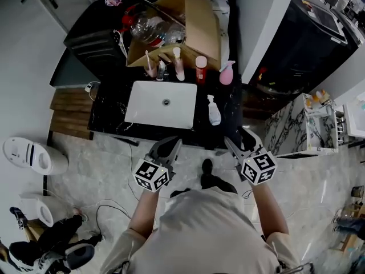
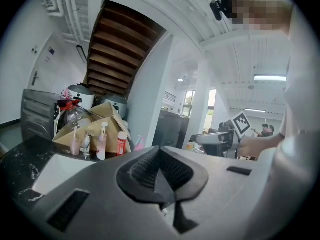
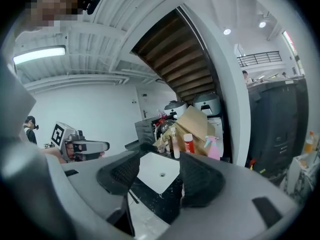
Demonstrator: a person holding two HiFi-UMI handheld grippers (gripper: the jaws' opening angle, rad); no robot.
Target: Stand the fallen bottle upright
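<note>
- On its side on the black speckled stone counter point(image 1: 108, 117): the fallen clear plastic spray bottle with a white trigger head point(image 1: 214, 111), just right of the white rectangular sink point(image 1: 145, 112), head end toward the back.
- Jaws of the grey two-jaw right gripper point(image 3: 160, 171) spread wide, nothing between them. Only sink and counter show through the gap. Short of the counter's front edge, and the nearer of the two to the spray bottle.
- Jaws of the matching left gripper point(image 2: 161, 176) pressed together on nothing, held in front of the sink.
- Likely trouble: a pinch on the rounded, slick body slipping, sending the spray bottle rolling into the sink or off the front edge.
- Further risk: a grip too near one end, so the bottle swings instead of rising and topples again on release.
- Behind it, near enough for a wide sweep to knock over: a red cylindrical bottle with a white cap point(image 1: 201, 69) and a pink trigger bottle point(image 1: 226, 73).
- Cluttered surface — an open brown cardboard box point(image 1: 194, 16) at the back.
- Room: pale marbled floor point(image 1: 102, 158) with loose cables and a slatted wooden stair underside point(image 2: 120, 54) overhead.
</note>
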